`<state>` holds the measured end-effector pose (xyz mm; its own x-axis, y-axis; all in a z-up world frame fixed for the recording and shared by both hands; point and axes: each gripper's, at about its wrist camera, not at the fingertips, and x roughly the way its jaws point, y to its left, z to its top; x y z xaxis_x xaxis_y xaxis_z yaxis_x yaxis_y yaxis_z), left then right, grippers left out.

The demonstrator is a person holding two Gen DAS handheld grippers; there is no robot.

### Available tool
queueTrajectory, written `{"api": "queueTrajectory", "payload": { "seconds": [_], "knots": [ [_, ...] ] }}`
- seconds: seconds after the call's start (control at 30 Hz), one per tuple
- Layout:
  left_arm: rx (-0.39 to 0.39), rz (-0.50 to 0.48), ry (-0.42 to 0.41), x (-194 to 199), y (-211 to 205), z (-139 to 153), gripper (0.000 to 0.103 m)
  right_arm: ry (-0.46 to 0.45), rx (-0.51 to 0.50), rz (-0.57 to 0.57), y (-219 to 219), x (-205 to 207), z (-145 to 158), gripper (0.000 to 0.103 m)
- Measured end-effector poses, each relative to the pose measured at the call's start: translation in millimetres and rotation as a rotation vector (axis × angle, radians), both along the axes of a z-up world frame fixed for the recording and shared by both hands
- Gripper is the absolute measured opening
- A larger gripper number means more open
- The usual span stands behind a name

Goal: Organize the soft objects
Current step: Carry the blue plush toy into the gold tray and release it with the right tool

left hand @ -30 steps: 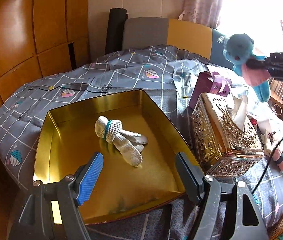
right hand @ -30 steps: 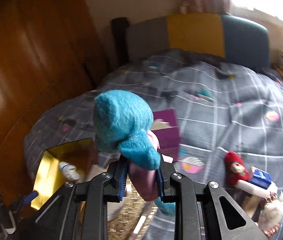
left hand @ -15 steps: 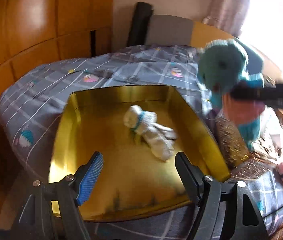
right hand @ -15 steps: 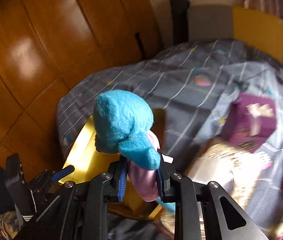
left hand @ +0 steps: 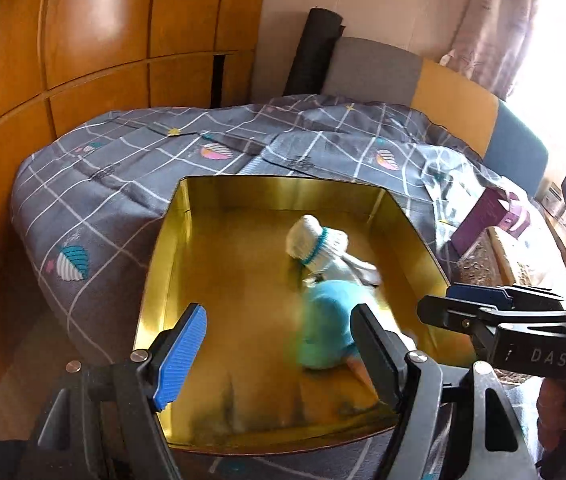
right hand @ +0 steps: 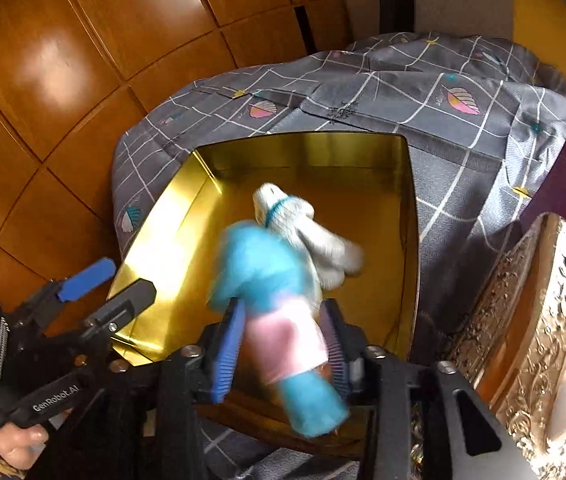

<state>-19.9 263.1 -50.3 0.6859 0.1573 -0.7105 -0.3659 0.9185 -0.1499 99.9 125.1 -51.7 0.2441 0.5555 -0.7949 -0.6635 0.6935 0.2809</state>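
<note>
The right claw (right hand: 283, 348) has its two fingers wide apart, and the blue and pink soft toy (right hand: 271, 292) sits loose between them, blurry, like it is dropping. From the left wrist view the toy (left hand: 329, 320) is inside the gold tray (left hand: 163, 264), just in front of the left claw (left hand: 279, 356) and close to its right finger. The white socks (right hand: 303, 236) lie in the tray too, just past the toy and touching it or nearly so. The left claw is wide apart and holds nothing; it hangs over the near edge of the tray. So two soft things look to be in the tray now. I think this toy's turn is almost done. On the bed cover (right hand: 443, 92), to the right of the right claw, are a purple box (right hand: 563, 184) and a shiny tissue box (right hand: 531, 320). No other soft things show right now, so I cannot tell how many are left.
</note>
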Motion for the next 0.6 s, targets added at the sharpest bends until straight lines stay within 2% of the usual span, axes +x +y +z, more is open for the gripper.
{"api": "queueTrajectory", "payload": {
  "seconds": [0.13,0.33,0.6],
  "knots": [
    [0.009,-0.016,-0.004,1,-7,2,0.075,-0.027,0.009,-0.013,-8,-7,2,0.054],
    [0.046,-0.035,-0.009,1,-18,8,0.075,-0.136,-0.027,-0.063,-17,-17,12,0.055],
    [0.062,-0.081,-0.015,2,-34,13,0.075,-0.240,-0.018,-0.128,-36,-28,30,0.064]
  ]
}}
